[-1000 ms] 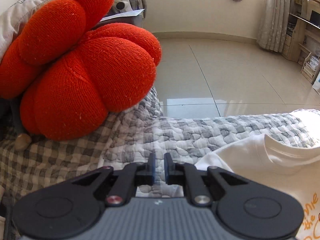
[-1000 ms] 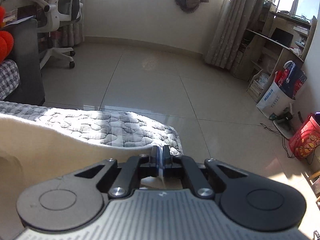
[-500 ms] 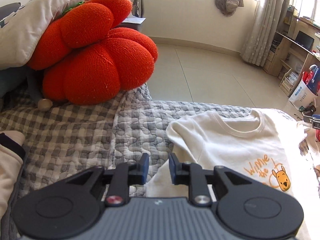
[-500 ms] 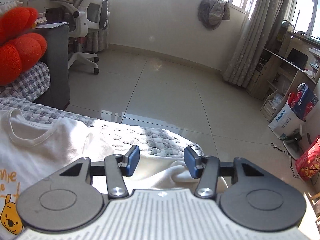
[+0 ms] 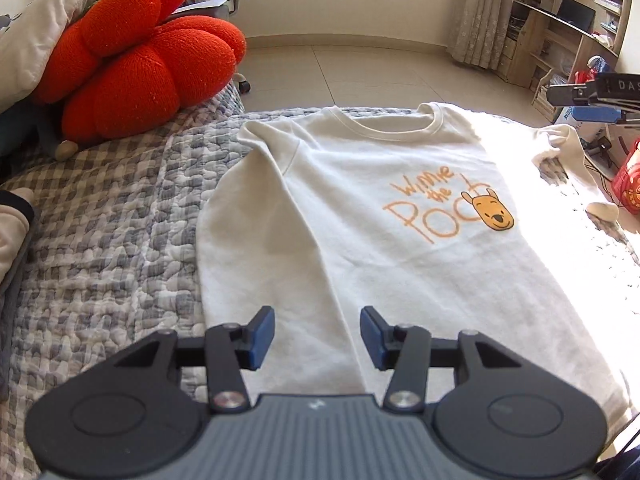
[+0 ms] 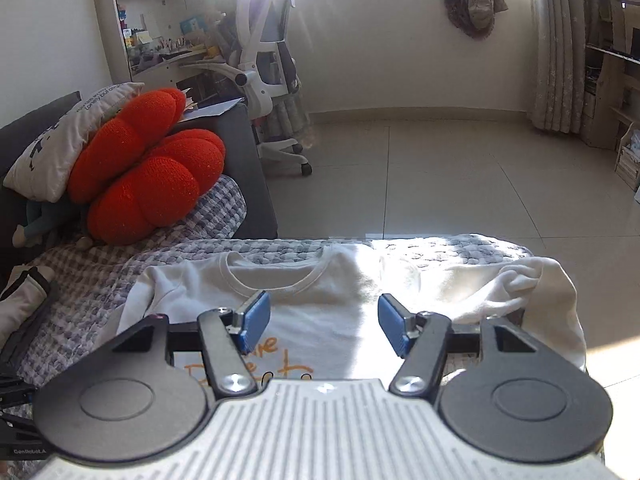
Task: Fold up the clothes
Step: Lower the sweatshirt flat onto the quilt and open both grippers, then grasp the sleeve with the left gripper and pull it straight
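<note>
Now, from the left wrist view, the left claw (image 5: pixel 317 338) is spread, its blue pads (image 5: pixel 262 330) apart with nothing pinched between them; its jaws have just been opening. It hangs over the near sleeve of a white sweatshirt (image 5: pixel 360 248), which lies flat and face up on a grey quilt (image 5: pixel 120 240). The neckline points away from the camera, and an orange print (image 5: pixel 444 204) with a bear's face sits on the chest. The far sleeve is bunched at the right edge of the quilt, in strong sunlight. A red cushion (image 5: pixel 136 64) rests at the upper left, against a pale pillow (image 5: pixel 36 36). Part of the right claw (image 5: pixel 592 98) shows at the right edge, above the far sleeve.

From the right wrist view, the right claw (image 6: pixel 322 326) is also spread wide, nothing between its pads (image 6: pixel 394 328); its jaws have just been opening too. It is above the sweatshirt (image 6: pixel 328 308), near the collar. The far sleeve lies crumpled at the right end of the quilt (image 6: pixel 80 280). The red cushion (image 6: pixel 148 168) and pillow (image 6: pixel 68 136) sit to the left, an office chair (image 6: pixel 268 64) stands behind them on the tiled floor (image 6: pixel 440 176), and a curtain (image 6: pixel 556 48) hangs at right.
</note>
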Demonstrator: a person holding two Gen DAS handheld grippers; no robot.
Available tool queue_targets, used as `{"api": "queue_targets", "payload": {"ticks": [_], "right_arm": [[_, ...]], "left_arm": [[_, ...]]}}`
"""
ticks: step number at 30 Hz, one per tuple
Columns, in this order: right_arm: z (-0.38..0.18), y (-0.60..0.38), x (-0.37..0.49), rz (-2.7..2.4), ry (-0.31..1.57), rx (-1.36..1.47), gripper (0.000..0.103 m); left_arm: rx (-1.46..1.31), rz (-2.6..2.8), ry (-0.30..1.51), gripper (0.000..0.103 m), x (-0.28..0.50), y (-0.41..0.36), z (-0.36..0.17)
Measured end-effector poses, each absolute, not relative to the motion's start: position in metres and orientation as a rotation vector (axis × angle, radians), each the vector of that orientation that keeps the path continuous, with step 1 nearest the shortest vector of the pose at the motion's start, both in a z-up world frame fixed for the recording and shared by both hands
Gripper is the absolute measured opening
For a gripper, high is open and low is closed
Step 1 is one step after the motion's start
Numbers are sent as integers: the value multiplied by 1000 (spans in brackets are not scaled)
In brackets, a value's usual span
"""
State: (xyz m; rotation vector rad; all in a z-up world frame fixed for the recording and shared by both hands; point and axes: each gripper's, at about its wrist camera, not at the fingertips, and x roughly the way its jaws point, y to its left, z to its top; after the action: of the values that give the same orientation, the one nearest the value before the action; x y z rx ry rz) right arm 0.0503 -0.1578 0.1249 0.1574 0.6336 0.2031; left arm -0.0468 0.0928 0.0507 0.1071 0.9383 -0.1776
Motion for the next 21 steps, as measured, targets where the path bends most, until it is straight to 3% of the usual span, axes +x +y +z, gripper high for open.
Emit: {"api": "queue_targets", "payload": {"ticks": [3,7,13,21], "right_arm": [[124,-150,39,227,636,200,67],[114,-141,31,245,654,168,67],[108,-146,24,257,649,154,67],[103,-153,24,245,648,152,67]], "left_arm": [[168,-141,934,45,-56,89,33],[93,-145,914,6,-58,109,42],[-86,-102,791,3,-59,171,85],[-294,170,743,3,-16,321,123]]}}
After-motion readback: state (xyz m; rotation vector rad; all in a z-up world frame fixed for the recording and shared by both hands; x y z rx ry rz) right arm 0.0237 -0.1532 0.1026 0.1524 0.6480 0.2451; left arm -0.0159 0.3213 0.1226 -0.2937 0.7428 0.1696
